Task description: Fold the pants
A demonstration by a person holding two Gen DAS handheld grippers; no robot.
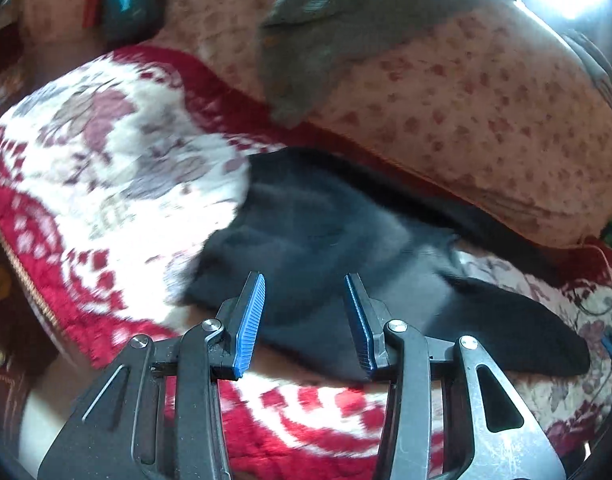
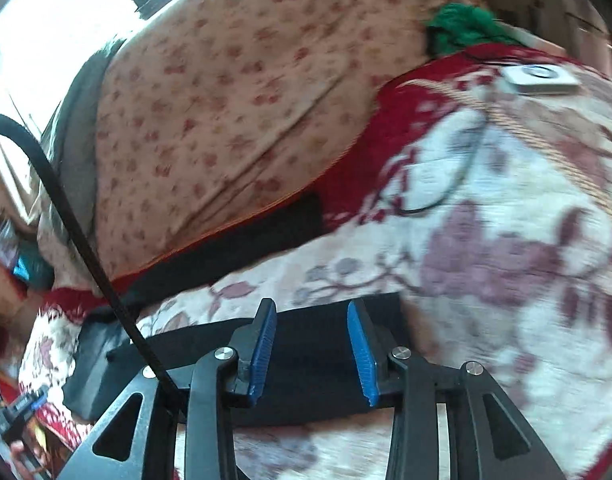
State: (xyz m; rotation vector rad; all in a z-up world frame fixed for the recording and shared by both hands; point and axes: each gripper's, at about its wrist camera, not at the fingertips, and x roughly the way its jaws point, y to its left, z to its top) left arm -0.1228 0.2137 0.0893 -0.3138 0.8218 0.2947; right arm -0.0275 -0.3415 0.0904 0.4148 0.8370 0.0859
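The left gripper (image 1: 303, 292) has its two blue pads apart, with a wide gap between them, and it holds nothing; it is above the near part of the black pants (image 1: 318, 248), but I cannot tell if the fingers touch the cloth. The right gripper (image 2: 312, 320) is also spread wide and grips nothing; its blue pads (image 2: 265, 344) are over one black leg of the pants (image 2: 306, 356), close to the leg's end. The pants lie spread on a red and white floral blanket (image 1: 105, 152), with the wide upper part in the left wrist view and the two legs going away from it. One leg runs along the far edge of the blanket, just beside a big beige cushion (image 2: 225, 100) with small red flowers, and the other leg lies nearer, with blanket showing between them. A grey garment (image 1: 326, 20) hangs over the top of this cushion. On the right side of the blanket there is free cloth around a small white device (image 2: 540, 78) with a thin cable. A green tuft (image 2: 462, 26) sits at the far corner. A black cable (image 2: 65, 220) crosses the right wrist view.
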